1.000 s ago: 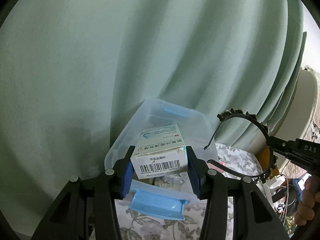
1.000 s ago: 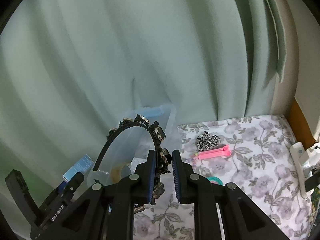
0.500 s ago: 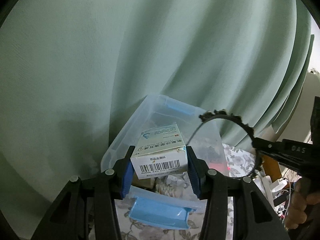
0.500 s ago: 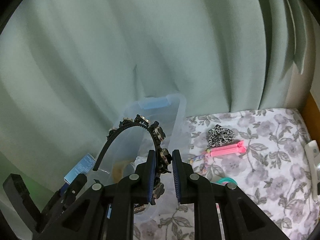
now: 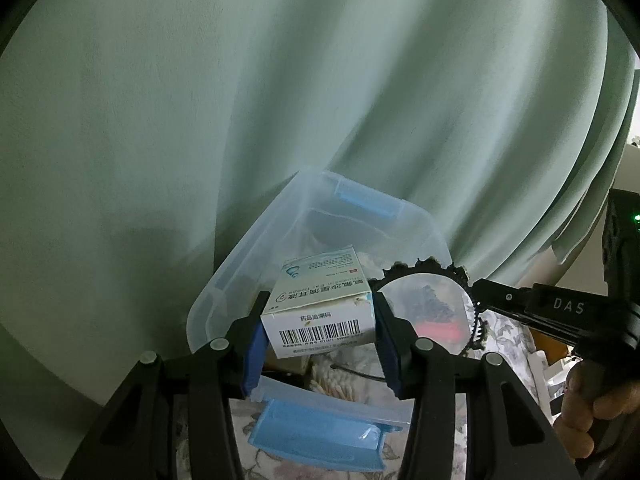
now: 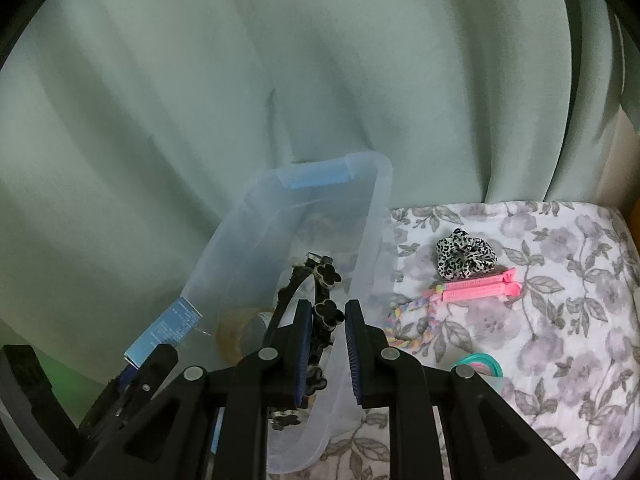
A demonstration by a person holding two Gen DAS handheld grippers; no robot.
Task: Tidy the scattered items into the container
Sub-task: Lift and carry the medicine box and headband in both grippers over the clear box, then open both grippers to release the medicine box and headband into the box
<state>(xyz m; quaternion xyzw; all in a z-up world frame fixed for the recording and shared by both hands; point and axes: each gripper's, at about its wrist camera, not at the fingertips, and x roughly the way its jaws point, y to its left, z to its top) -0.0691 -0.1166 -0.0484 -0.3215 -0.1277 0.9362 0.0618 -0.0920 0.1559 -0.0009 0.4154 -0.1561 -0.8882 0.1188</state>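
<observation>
Left wrist view: the left gripper (image 5: 318, 338) pinches a white-and-blue medicine box (image 5: 320, 312) between its blue pads, barcode end toward the camera, above the near end of the clear plastic storage bin (image 5: 224, 280). A blue latch handle (image 5: 320, 436) sits at the bin's near rim. At right, a hand (image 5: 588, 412) holds the right gripper (image 5: 480, 292), which carries a black headband (image 5: 432, 276) over the bin.

Right wrist view: the right gripper (image 6: 325, 354) is pressed together on the headband's flower-studded band (image 6: 326, 312); the headband hangs partly inside the bin (image 6: 372, 216), where a roll of tape (image 6: 236, 332) lies. On the floral cloth (image 6: 560, 320) beside the bin lie a leopard-print scrunchie (image 6: 466, 254), pink hair clips (image 6: 476, 290), a pastel braided cord (image 6: 408, 324) and teal hair ties (image 6: 480, 364). A green curtain (image 6: 240, 80) hangs behind.
</observation>
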